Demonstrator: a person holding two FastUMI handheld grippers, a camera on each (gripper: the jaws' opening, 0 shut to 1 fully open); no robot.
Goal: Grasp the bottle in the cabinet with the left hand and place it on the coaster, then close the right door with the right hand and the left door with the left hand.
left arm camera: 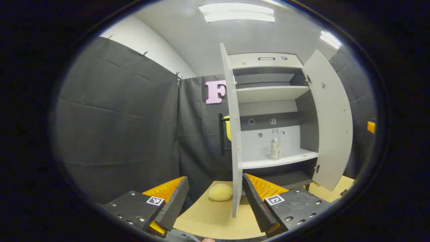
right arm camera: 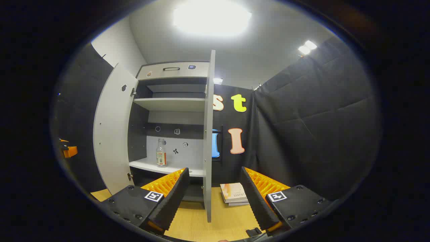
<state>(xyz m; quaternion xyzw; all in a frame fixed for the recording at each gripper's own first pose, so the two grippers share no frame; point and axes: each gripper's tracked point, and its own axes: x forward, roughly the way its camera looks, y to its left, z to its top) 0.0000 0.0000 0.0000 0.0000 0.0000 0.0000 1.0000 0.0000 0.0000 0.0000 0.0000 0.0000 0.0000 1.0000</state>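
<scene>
While both doors stand open:
Bottle (left arm camera: 275, 144): upright on the cabinet's lower shelf (left arm camera: 285, 158), clear, labelled, untouched.
Cabinet (left arm camera: 268, 60): left door (left arm camera: 235, 134) and right door (left arm camera: 331, 117) swung wide.
Left gripper (left arm camera: 215, 201): fingers spread, holding nothing, above the desk (left arm camera: 208, 218).
Right gripper (right arm camera: 215, 198): fingers spread, holding nothing.
Desk items: yellow sponge (left arm camera: 220, 192); booklets (right arm camera: 233, 194).

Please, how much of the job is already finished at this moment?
Nothing looks done yet. The bottle stands upright on the cabinet shelf, and both doors are wide open. The left gripper and right gripper are open and empty, back from the cabinet. Left: grasp the bottle, set it on the coaster, close both doors.
</scene>
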